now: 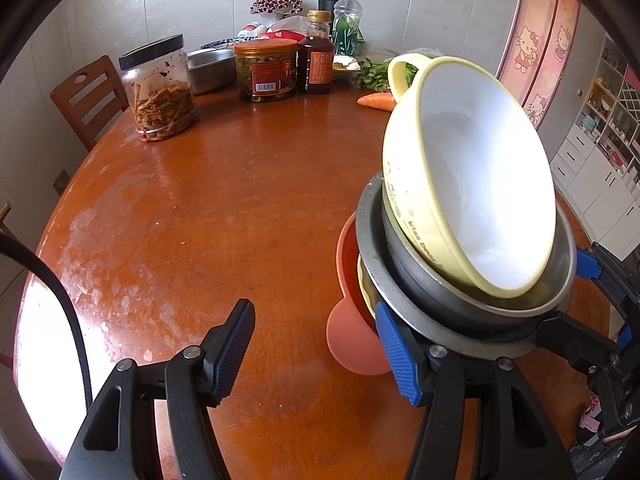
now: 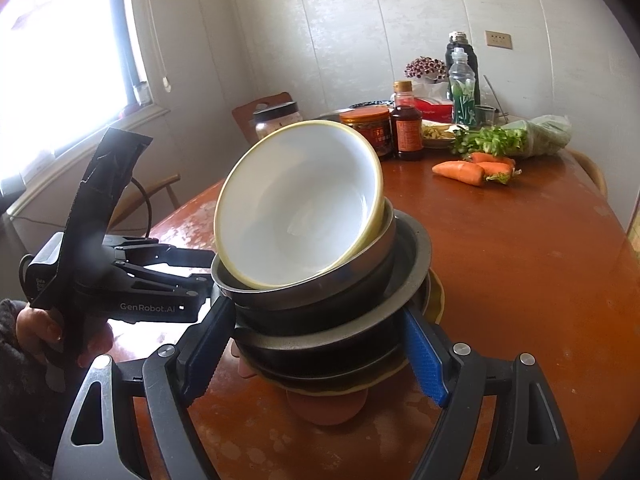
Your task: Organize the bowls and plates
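Observation:
A stack of dishes stands on the brown round table [image 1: 224, 216]. From the top: a tilted yellow bowl with a white inside [image 1: 476, 184] [image 2: 300, 208], a steel bowl [image 2: 304, 284], a dark steel pan [image 1: 452, 320] [image 2: 320, 340], a yellow plate and an orange silicone dish [image 1: 352, 320] [image 2: 324, 408] at the bottom. My left gripper [image 1: 320, 352] is open; its right finger [image 1: 400, 356] touches the stack's left side. My right gripper [image 2: 316, 356] is open around the lower stack, its fingers [image 2: 424, 360] close on both sides. It also shows in the left wrist view [image 1: 600, 320].
At the table's far side stand a pickle jar [image 1: 160, 88], an orange-lidded jar [image 1: 266, 70], a sauce bottle [image 1: 318, 54], a steel basin [image 1: 210, 68], bottles, carrots [image 2: 472, 170] and greens [image 2: 516, 136]. Wooden chairs [image 1: 86, 98] stand behind.

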Available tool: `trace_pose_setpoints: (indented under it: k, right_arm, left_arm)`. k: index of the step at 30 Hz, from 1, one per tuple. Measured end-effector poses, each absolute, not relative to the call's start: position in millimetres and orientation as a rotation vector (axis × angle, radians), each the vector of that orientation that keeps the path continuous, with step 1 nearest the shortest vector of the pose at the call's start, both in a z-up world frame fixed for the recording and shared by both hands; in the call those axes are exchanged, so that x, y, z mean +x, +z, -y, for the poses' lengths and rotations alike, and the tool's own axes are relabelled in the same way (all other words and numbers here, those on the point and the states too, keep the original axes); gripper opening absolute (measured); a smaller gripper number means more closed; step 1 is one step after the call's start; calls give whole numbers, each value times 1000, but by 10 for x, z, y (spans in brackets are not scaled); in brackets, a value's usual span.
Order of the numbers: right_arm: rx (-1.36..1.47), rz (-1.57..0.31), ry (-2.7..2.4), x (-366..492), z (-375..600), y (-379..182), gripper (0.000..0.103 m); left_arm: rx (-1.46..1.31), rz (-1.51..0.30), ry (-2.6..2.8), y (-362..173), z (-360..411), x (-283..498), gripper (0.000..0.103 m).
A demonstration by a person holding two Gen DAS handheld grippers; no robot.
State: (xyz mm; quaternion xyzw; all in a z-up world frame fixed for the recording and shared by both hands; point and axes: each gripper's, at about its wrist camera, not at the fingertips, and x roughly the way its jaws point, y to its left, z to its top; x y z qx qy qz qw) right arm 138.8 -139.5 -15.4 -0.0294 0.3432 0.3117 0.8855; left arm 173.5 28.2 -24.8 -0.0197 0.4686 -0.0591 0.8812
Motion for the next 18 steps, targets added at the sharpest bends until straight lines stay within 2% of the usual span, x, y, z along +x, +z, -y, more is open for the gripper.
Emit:
trace_pose_setpoints:
  k: [18]
  right_arm:
    - [-69,-724,616,1389,1357,-150,82]
  left_arm:
    - [-65,-970,-127,-270,-300,1734,63]
